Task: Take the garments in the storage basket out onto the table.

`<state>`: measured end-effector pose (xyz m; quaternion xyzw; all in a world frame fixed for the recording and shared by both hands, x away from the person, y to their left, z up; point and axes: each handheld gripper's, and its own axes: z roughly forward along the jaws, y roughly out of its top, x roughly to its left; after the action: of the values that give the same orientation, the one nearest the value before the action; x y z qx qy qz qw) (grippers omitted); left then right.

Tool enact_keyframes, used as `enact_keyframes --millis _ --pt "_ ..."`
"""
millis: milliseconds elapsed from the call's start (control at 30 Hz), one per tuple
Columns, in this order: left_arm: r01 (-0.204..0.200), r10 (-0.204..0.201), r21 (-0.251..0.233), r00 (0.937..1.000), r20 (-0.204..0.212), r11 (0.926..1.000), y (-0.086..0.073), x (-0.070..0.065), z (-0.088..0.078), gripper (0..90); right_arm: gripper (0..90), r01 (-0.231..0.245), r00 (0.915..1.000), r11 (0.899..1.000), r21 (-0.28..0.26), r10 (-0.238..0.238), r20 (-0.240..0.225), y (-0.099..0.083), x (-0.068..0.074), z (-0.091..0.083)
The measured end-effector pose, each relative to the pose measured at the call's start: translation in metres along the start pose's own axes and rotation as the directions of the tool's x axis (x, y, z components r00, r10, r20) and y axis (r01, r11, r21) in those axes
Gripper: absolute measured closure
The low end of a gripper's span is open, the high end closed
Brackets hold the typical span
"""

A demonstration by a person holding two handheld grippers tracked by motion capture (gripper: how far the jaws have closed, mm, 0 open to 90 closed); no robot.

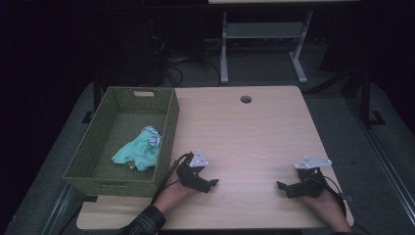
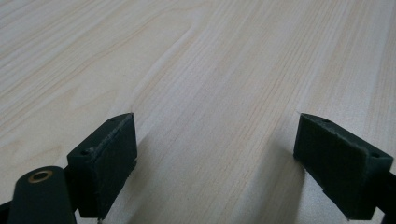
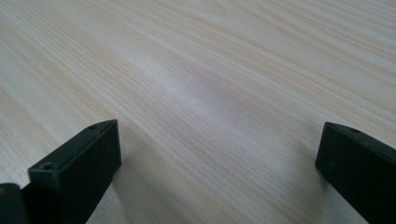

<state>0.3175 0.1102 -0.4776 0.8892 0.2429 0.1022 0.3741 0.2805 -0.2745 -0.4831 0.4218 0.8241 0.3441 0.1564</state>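
While both hands rest on table (image 1: 254, 132), left gripper (image 1: 214, 183) and right gripper (image 1: 280, 185) jaws spread, nothing between; cloth (image 1: 139, 151) in basket (image 1: 98, 142).

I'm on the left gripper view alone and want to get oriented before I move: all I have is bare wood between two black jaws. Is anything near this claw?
Observer: Yes. A green woven basket sits on the table's left side, just beside your left claw.
Operator: Anything in the basket?
Observer: A crumpled teal cloth lies inside, toward its right wall.
Operator: Where is the other claw?
Observer: The right claw rests low over the table near its right front corner, pointing toward yours.
Operator: Is it holding something?
Observer: No. In the right gripper view its jaws stand wide apart with bare wood between them.
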Motion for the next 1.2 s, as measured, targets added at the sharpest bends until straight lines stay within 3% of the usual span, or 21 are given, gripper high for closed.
enact_keyframes --millis 400,700,1200 --pt "-0.019 0.019 0.018 0.9996 0.022 0.9996 0.004 0.003 0.001 13.2 0.0 0.001 1.0 1.0 0.001 -0.001 -0.004 0.0 0.0 0.0" --pt "0.0 -0.001 0.02 0.9995 0.031 0.9998 0.008 0.005 -0.005 13.2 0.0 0.001 1.0 1.0 0.001 -0.001 -0.004 0.0 0.0 0.0" --pt "0.003 -0.003 0.002 0.9999 0.011 1.0 0.014 0.004 -0.013 13.3 0.0 0.002 1.0 1.0 0.001 -0.002 -0.004 0.0 0.0 0.0"
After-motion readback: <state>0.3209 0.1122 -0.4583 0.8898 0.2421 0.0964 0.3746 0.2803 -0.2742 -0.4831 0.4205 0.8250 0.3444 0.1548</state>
